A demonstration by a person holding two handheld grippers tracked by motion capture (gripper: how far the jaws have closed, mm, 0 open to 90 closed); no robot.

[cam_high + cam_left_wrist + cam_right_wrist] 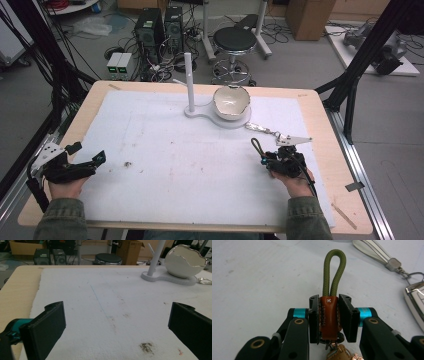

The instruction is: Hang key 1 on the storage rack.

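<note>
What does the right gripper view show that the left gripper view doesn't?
Right gripper view alone: the right gripper with its jaws shut on the brown leather tab of a keychain, its olive cord loop standing up, and a silver key fob at the right edge.

Left gripper view alone: the left gripper with its jaws wide apart, nothing between them, plus a white stand and an eggshell-shaped bowl on its base.

Both: the white mat.

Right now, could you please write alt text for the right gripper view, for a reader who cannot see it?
The right gripper clamps a brown leather key fob between its black jaws, the fob's olive cord loop standing up beyond them. Behind lies a white mat, with a silvery metal keyring piece at upper right.
</note>
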